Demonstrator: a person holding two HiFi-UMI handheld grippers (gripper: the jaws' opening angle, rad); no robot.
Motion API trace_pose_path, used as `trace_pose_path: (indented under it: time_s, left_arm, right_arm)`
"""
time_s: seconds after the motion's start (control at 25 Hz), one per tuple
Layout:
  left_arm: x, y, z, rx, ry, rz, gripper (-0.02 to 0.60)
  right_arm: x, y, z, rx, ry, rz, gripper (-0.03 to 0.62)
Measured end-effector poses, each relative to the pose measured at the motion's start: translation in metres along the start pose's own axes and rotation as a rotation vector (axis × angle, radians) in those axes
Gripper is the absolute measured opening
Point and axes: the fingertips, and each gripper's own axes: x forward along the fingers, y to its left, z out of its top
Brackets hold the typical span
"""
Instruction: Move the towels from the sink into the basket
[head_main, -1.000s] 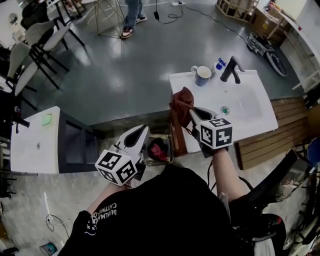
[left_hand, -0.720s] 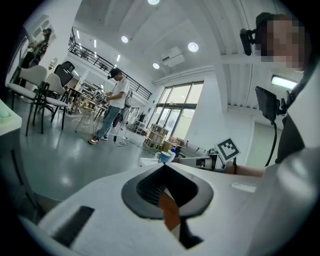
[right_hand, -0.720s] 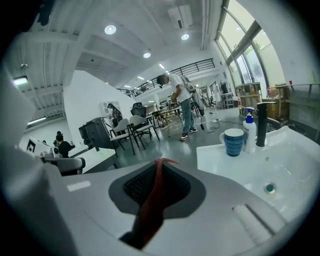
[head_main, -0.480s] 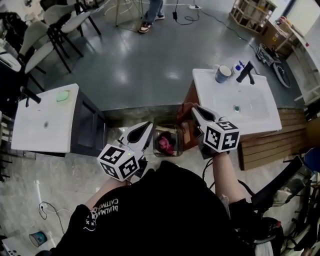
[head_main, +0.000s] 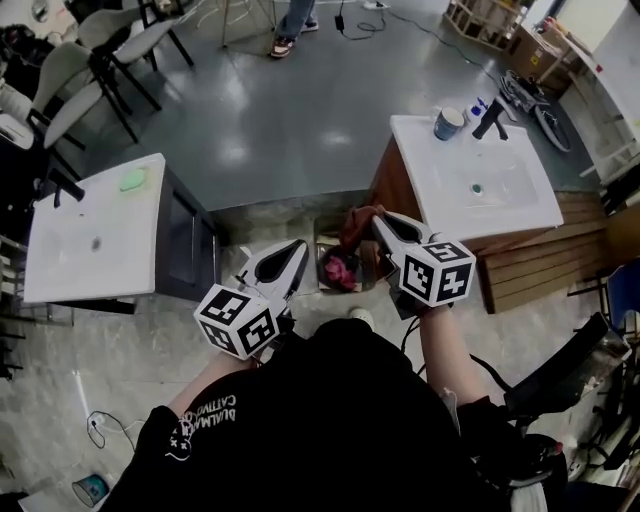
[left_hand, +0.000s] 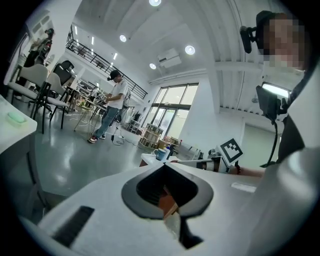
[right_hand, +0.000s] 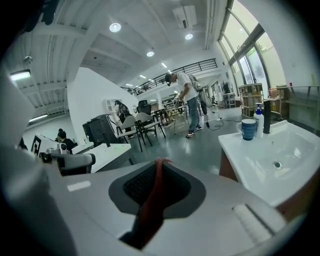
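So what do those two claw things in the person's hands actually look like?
Both the left claw and the right claw are smooth white shells that taper to a point, with dark grey ribbed pads inside. Each carries a cube covered in black-and-white square markers. The person wears a black T-shirt with white lettering on one sleeve.

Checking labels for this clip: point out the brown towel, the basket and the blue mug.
brown towel (head_main: 355, 225), head view, bunched cloth
basket (head_main: 322, 258), head view, left rim
blue mug (head_main: 446, 127), head view, outer wall
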Motion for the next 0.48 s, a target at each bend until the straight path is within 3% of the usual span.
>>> trace_pose_path:
  time_s: [0.48]
  left_arm:
    - [-0.042, 0.012, -0.015, -0.038, 0.016, -0.032, 0.001]
  right_arm:
    - [-0.001, 0.045, -0.038, 0.029, 0.041, -0.034, 0.048]
